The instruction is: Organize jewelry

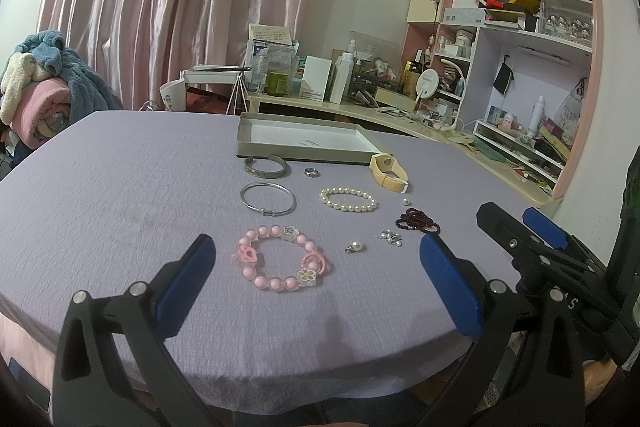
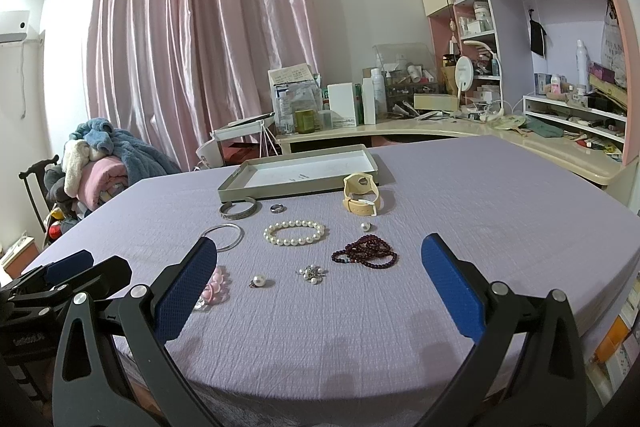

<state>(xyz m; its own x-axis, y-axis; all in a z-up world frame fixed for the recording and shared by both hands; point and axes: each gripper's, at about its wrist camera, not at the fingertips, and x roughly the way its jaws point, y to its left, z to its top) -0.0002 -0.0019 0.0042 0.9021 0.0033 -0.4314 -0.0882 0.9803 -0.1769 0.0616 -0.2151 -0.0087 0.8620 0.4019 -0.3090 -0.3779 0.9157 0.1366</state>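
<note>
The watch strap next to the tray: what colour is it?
Cream-yellow. The watch shows best in the right wrist view.

Mid-frame on the lavender tabletop [image 1: 120,187] lie a pink bead bracelet [image 1: 280,258], 2 silver bangles [image 1: 268,198], a pearl bracelet [image 1: 348,199], a cream watch [image 1: 388,171] and an empty grey tray [image 1: 306,141].

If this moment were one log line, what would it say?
left gripper: open, empty | right gripper: open, empty | tray: empty | jewelry: all on cloth

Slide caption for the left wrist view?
Open left claw hovers over pink bead bracelet; other jewelry and empty tray beyond.
</note>
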